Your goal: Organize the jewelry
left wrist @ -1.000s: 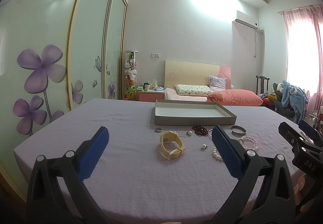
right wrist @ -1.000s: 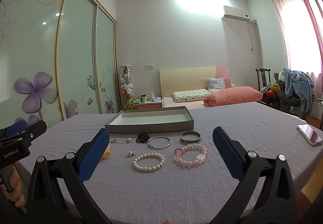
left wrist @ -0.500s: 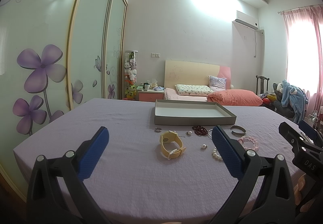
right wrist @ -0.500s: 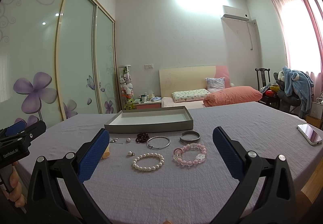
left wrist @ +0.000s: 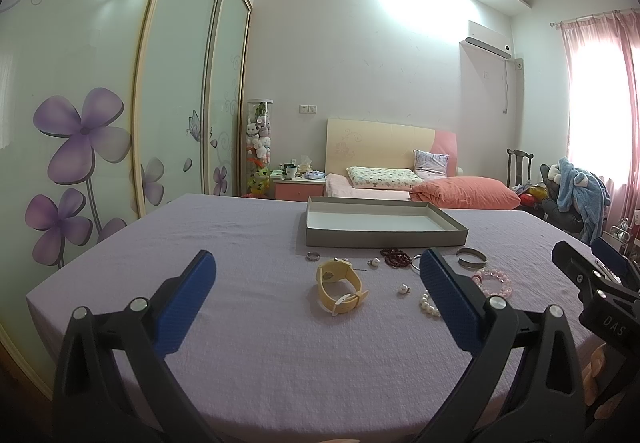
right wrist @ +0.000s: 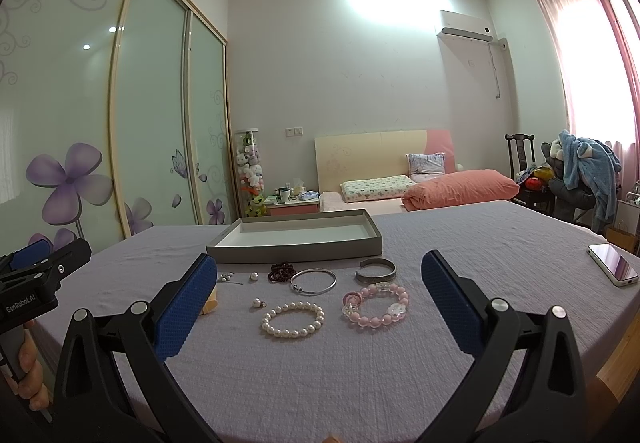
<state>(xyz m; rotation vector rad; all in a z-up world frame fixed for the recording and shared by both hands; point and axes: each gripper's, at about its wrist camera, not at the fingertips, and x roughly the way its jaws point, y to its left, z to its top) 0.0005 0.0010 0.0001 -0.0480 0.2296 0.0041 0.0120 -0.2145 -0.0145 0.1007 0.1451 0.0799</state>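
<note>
Both the left gripper (left wrist: pixel 316 293) and the right gripper (right wrist: pixel 318 293) are held wide apart, with nothing in them. The jewelry, like the pearl bracelet (right wrist: pixel 292 320), is laid just before the empty tray (right wrist: pixel 294 253), likely ready for picking.

A tray (right wrist: pixel 296 247) sits on the desk (right wrist: pixel 320 363), with the jewelry spread just before it. Nearest the tray lie a bead coil (right wrist: pixel 281 272), a bangle (right wrist: pixel 313 282) and a cuff (right wrist: pixel 376 269), left to right. Before these lie a pearl bracelet (right wrist: pixel 292 321) and, to its right, a bead bracelet (right wrist: pixel 375 304). A watch (left wrist: pixel 340 285) lies farther left, a ring (left wrist: pixel 313 256) behind it. A phone (right wrist: pixel 613 269) lies far right. A bed (right wrist: pixel 400 195) stands behind the desk.
</note>
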